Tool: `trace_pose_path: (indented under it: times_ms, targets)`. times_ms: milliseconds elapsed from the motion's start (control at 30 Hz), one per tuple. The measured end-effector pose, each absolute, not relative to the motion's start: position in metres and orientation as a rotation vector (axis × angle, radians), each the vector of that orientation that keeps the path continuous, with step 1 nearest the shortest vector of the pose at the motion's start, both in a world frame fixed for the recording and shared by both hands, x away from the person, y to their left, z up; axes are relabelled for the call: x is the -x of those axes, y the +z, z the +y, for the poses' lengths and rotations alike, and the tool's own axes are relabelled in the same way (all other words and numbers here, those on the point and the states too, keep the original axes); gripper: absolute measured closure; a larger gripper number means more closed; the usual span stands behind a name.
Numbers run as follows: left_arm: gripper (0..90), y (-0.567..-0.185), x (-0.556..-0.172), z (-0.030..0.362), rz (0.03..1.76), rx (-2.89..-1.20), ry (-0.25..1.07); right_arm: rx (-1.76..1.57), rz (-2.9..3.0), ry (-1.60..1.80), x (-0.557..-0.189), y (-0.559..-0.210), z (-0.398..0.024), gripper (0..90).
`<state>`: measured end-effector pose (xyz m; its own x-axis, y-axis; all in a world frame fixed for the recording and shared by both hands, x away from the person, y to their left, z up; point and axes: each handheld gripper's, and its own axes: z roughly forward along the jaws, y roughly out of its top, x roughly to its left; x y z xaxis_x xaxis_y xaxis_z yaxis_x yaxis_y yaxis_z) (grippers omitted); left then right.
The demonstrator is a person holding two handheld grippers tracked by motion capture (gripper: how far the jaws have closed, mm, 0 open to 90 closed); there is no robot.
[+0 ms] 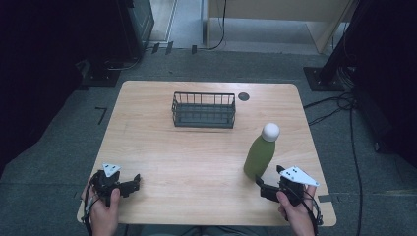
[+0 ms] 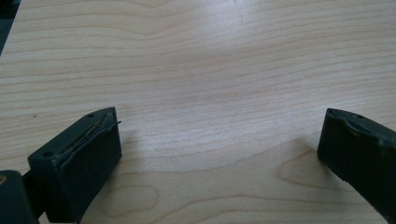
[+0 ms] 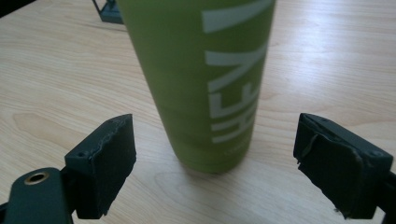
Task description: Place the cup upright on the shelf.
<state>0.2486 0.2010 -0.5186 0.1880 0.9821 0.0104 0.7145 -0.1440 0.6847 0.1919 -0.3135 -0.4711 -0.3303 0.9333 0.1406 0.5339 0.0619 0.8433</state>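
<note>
Your worktop point(image 1: 196, 162) carries the basket point(image 1: 203, 110) near its far edge, about midway between the left and right edges. A small round disc point(image 1: 244, 96) sits just right of the basket, closer still to the far edge. The bottle point(image 1: 261, 151) stands upright toward the right edge, nearer your side than the basket. Your right hand-held gripper point(image 1: 259, 183) lies just before the bottle at the near right corner, apart from it. Your left hand-held gripper point(image 1: 136, 180) rests at the near left corner, well apart from everything else.
</note>
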Motion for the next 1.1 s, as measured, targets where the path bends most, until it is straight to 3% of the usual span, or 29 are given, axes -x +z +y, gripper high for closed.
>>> trace_pose_path:
  times_ms: [1100]
  targets:
    - [0.0,-0.519,-0.249,0.201,1.584,-1.924,0.639,-1.447,1.822,1.196,-0.224,-0.456,-0.291,15.9]
